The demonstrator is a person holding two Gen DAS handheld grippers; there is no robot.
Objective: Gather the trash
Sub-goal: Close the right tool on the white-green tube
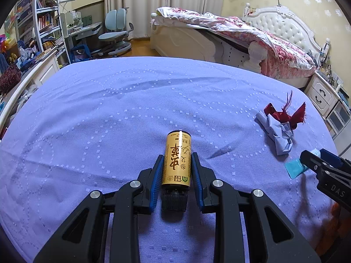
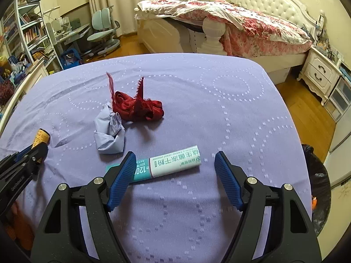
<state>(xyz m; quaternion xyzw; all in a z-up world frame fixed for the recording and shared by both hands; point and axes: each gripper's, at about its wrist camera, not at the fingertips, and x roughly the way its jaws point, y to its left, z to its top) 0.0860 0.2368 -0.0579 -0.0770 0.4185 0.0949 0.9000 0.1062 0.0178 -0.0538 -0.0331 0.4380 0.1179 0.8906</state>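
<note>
A small gold bottle (image 1: 176, 160) with a black cap lies on the purple bedspread (image 1: 109, 120), cap end toward the camera. My left gripper (image 1: 177, 156) is shut on it, with a blue pad on each side of its label. The bottle (image 2: 41, 137) and the left gripper (image 2: 36, 152) also show at the left edge of the right wrist view. A long white-and-teal box (image 2: 175, 161) lies flat between the fingers of my right gripper (image 2: 174, 154), which stands open. The left finger covers the teal end and the right pad is clear of the box. In the left wrist view the right gripper (image 1: 316, 156) hangs over the box's teal end (image 1: 295, 168).
A crumpled pale-blue wad (image 2: 109, 131) and a dark red ribbon tangle (image 2: 138, 107) lie on the bedspread beyond the box. A black bag-lined bin (image 2: 318, 175) stands off the right edge. Beyond are a second bed (image 2: 241, 26), a nightstand (image 2: 318, 70) and a desk chair (image 2: 103, 30).
</note>
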